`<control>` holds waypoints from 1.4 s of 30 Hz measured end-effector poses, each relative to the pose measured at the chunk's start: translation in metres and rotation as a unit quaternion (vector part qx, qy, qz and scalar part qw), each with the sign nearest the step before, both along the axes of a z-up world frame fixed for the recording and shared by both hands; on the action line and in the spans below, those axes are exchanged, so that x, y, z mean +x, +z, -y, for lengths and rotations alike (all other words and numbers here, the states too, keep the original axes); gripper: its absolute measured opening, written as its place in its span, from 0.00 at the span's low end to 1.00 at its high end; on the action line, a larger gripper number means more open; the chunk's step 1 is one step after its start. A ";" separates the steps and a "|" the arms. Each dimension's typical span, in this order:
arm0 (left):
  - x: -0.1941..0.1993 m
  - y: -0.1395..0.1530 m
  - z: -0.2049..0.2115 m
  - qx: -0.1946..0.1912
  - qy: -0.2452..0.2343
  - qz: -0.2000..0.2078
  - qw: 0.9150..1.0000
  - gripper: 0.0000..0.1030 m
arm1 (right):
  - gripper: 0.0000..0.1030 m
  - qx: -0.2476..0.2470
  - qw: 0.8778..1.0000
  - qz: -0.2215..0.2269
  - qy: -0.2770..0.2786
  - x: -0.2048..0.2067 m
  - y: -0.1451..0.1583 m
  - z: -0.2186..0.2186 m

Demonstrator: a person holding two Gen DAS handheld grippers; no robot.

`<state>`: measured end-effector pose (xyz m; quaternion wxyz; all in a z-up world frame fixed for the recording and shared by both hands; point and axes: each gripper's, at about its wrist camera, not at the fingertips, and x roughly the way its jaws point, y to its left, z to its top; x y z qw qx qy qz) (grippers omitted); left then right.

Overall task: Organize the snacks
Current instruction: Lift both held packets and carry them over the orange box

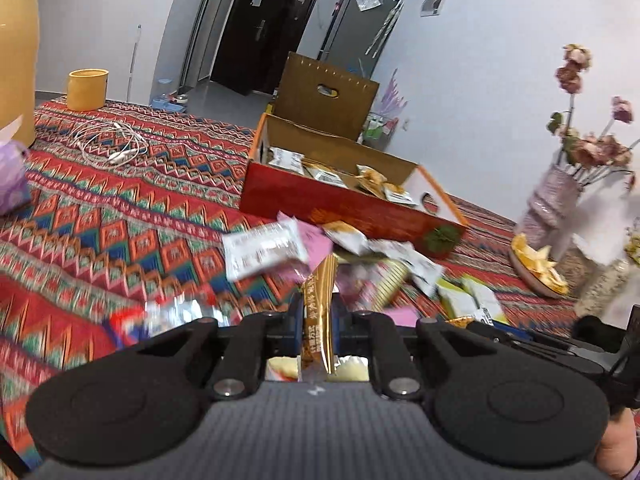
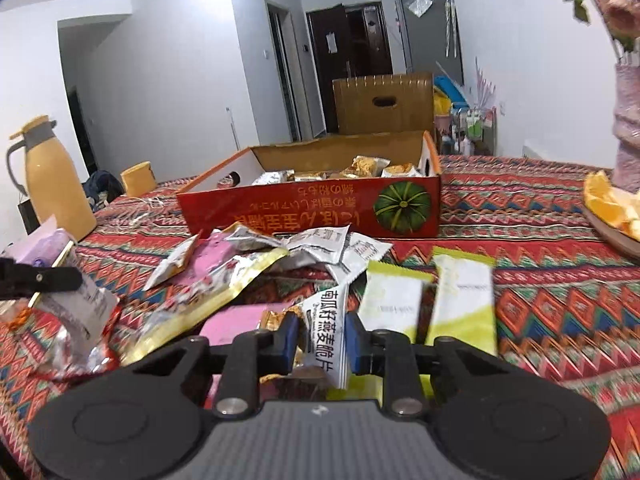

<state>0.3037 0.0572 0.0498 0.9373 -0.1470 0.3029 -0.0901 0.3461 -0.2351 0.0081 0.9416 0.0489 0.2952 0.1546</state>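
Note:
My left gripper (image 1: 319, 312) is shut on a slim gold-brown snack packet (image 1: 320, 280), held upright between the blue pads. My right gripper (image 2: 322, 336) is shut on a white packet with black characters (image 2: 326, 316). Ahead of both lies a loose pile of snack packets (image 1: 264, 248) (image 2: 224, 280) on the patterned tablecloth. Two green-and-white packets (image 2: 464, 300) lie just right of my right gripper. Behind the pile stands an open red cardboard box (image 1: 340, 208) (image 2: 304, 208) with several packets inside and its lid flap raised.
A yellow thermos (image 2: 56, 184) and a yellow cup (image 1: 87, 89) stand at the far left, with a white cable (image 1: 112, 144) near them. A purple tissue pack (image 1: 12, 176) lies at the left edge. On the right stand a flower vase (image 1: 552, 204) and a plate of orange slices (image 1: 536, 268).

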 end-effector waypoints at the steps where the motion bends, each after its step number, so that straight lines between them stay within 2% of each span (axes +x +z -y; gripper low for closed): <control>1: -0.010 0.001 0.003 0.000 -0.002 0.001 1.000 0.13 | 0.19 0.000 1.000 0.003 0.001 -0.010 0.002 0.002; 3: -0.030 0.004 0.009 0.003 -0.012 0.007 1.000 0.13 | 0.14 -0.001 1.000 0.008 0.008 -0.031 0.006 0.007; 9: -0.065 0.002 0.032 0.009 -0.048 0.002 0.999 0.13 | 0.12 -0.009 1.000 0.015 0.012 -0.081 0.013 0.021; 13: -0.077 0.001 0.043 0.012 -0.051 -0.003 0.999 0.13 | 0.12 -0.003 1.000 0.025 0.014 -0.111 0.017 0.027; 21: -0.093 0.011 0.054 0.020 -0.052 0.015 0.998 0.13 | 0.11 0.012 0.999 0.052 0.013 -0.136 0.032 0.039; 27: -0.086 0.015 0.052 0.022 -0.045 0.016 0.999 0.13 | 0.11 0.019 0.998 0.053 0.014 -0.131 0.031 0.040; 31: -0.070 0.027 0.049 0.030 -0.049 0.034 0.998 0.13 | 0.11 0.027 0.997 0.063 0.025 -0.113 0.042 0.042; 38: -0.005 0.068 0.037 0.046 -0.045 0.092 0.994 0.13 | 0.11 -0.003 0.992 0.110 0.054 -0.061 0.080 0.033; 42: 0.044 0.085 0.034 0.053 -0.046 0.106 0.992 0.13 | 0.11 0.008 0.989 0.124 0.075 -0.009 0.105 0.027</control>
